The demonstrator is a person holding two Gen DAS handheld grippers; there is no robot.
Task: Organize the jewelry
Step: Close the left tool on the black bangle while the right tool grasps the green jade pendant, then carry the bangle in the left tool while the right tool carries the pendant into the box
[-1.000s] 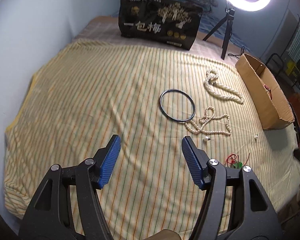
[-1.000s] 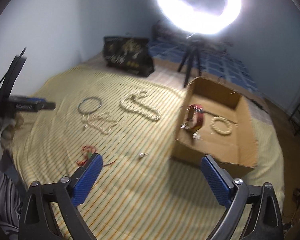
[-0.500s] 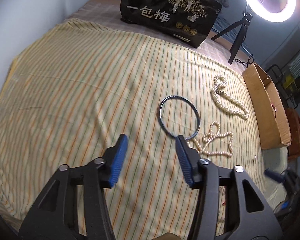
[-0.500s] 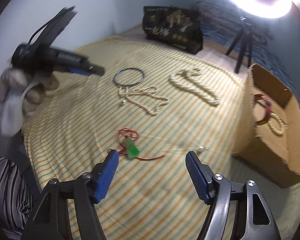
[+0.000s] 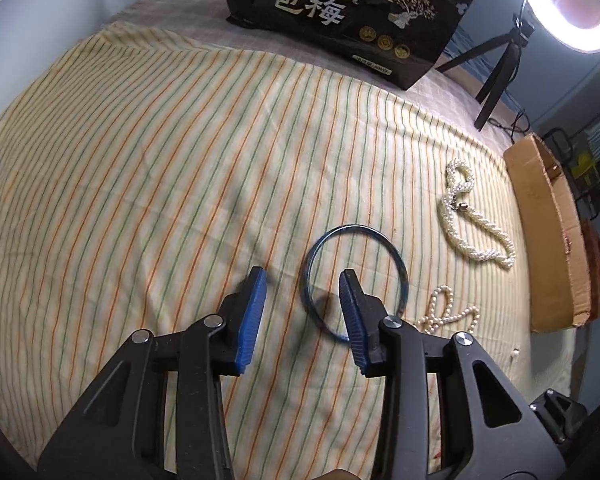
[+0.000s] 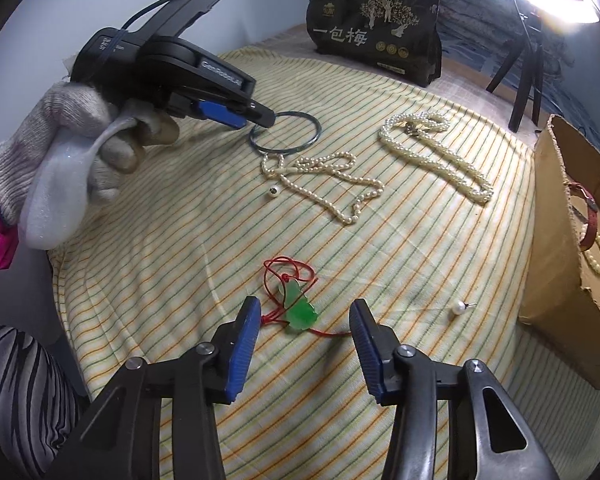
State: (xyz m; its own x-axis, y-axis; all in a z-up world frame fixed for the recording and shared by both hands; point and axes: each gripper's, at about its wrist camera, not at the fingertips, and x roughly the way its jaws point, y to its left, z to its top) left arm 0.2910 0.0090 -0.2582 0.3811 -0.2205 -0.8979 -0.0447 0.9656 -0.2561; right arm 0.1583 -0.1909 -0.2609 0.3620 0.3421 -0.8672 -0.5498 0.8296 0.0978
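the ring (image 6: 285,133) lies on the bed cloth (image 6: 180,208), the thin bead string (image 6: 328,178) just before it. the thick bead rope (image 6: 436,152) lies right of both, the box (image 6: 572,264) farther right.

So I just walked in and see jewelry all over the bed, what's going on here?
A person with a handheld gripper in each hand is sorting jewelry off a striped sheet. The left gripper, its jaws just closing, straddles the near rim of the dark bangle without pinching it yet. The right gripper, also closing, brackets the green pendant on its red cord. Two pearl necklaces and a loose pearl stud lie on the sheet; the cardboard box already holds a few pieces.
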